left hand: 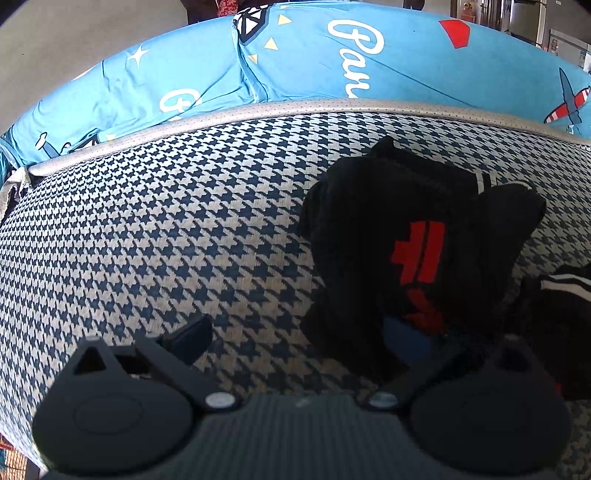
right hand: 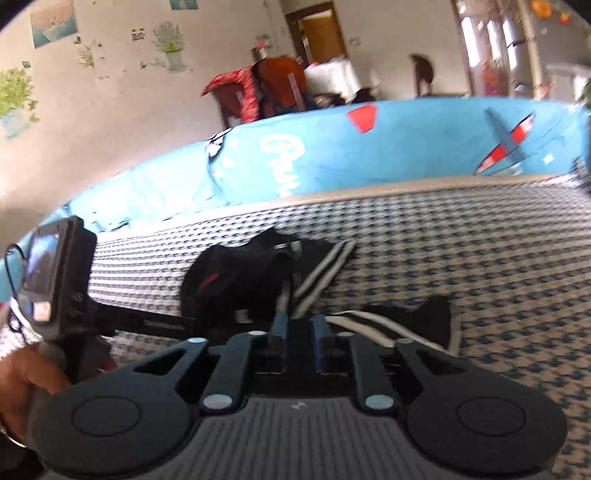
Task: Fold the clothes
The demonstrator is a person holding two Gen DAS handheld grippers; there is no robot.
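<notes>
A crumpled black garment (left hand: 406, 240) with a red logo and white stripes lies on the houndstooth sofa seat (left hand: 166, 221). My left gripper (left hand: 299, 341) is open, its jaws wide apart. Its left finger (left hand: 192, 338) rests on bare seat, and the garment's near edge drapes over the right one. In the right wrist view the same garment (right hand: 236, 273) lies ahead, with a striped part (right hand: 406, 317) trailing right. My right gripper (right hand: 299, 326) is shut, fingers close together on a bit of the garment's near edge. The left gripper's body (right hand: 55, 277) reaches in from the left.
A blue patterned backrest cushion (left hand: 314, 55) runs along the seat's far edge behind a grey piping rim (left hand: 332, 107). A hand (right hand: 26, 373) holds the left tool at lower left. Beyond the sofa stand a wall with stickers, chairs and a doorway (right hand: 317, 33).
</notes>
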